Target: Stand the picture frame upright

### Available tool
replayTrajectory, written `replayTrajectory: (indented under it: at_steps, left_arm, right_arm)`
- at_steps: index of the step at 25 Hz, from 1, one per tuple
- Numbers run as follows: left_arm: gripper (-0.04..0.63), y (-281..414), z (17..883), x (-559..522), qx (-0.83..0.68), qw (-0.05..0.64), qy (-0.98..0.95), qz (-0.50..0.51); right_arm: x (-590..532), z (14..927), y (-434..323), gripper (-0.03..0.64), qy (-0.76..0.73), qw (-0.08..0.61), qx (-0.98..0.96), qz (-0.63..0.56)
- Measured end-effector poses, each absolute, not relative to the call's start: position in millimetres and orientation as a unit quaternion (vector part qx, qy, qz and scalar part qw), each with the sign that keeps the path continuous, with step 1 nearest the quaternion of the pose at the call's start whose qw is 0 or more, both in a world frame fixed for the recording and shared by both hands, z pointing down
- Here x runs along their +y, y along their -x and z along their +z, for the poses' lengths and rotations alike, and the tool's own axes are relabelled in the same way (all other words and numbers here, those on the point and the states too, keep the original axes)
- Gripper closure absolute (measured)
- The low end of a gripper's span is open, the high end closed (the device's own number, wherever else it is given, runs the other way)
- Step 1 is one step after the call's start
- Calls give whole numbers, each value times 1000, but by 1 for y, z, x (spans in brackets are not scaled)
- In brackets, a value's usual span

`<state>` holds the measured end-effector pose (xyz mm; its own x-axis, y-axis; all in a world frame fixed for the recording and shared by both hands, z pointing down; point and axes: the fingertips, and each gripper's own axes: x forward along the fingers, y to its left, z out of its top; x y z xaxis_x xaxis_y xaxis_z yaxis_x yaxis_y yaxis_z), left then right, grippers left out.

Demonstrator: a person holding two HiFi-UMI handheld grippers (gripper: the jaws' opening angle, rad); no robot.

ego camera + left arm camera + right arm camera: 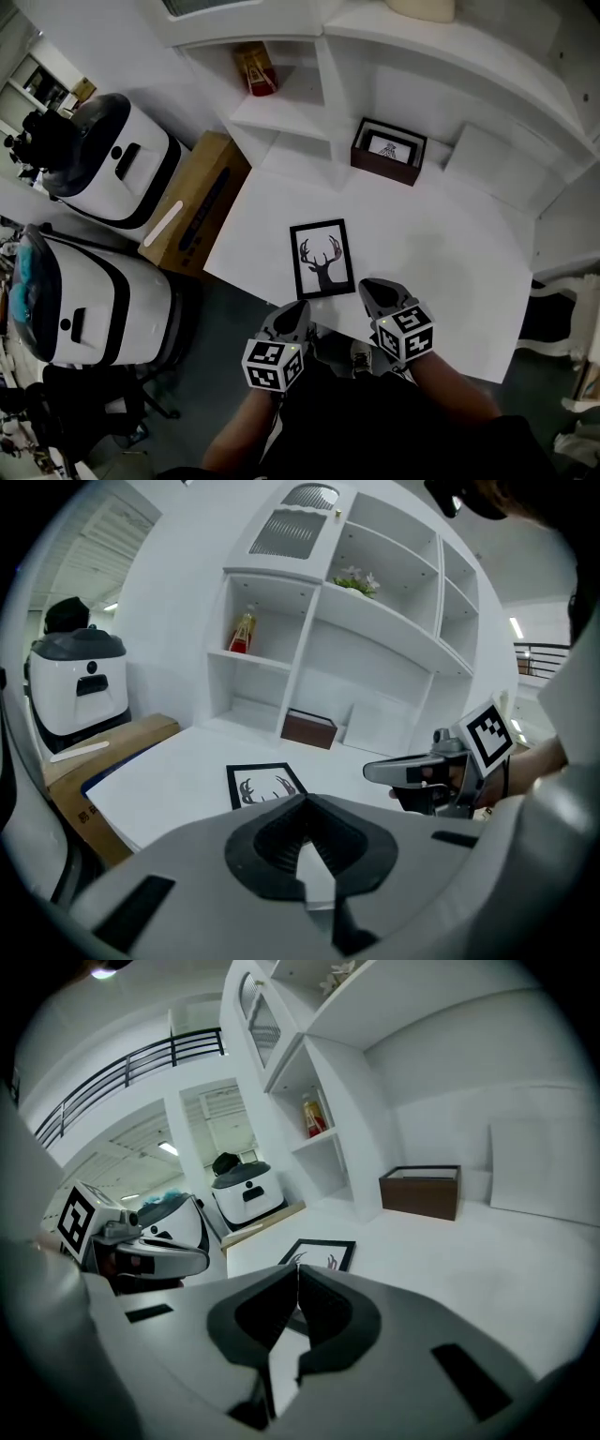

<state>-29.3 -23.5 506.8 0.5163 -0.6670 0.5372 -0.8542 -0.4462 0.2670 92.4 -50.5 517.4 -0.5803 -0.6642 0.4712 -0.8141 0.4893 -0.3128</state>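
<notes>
Black picture frame (262, 782) flat, part-hidden behind closed, empty left tongs (305, 801), right tongs (297, 1269)

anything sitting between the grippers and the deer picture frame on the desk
Nothing visible does. The picture frame lies flat on the white desk, near its front edge. Only bare desk shows between it and the left gripper and right gripper, both shut and empty. The brown box sits behind the frame, out of the way.

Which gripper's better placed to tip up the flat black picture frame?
Right, marginally. The right gripper, shut, sits beside the near right corner of the black picture frame; the left gripper, also shut, hangs just short of its near left corner.
</notes>
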Motion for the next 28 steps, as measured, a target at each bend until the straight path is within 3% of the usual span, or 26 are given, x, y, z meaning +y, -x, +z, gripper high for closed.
replayTrajectory:
  at_steps: [24,28]
  left_arm:
    - [589,75,566,-66,-382,296,-844,233]
    - [589,81,573,-67,-379,299,-842,240]
  right_arm:
    - [-86,597,-72,607,-526,202,-761,322]
    - [-91,609,-74,552,-535,209,-749,330]
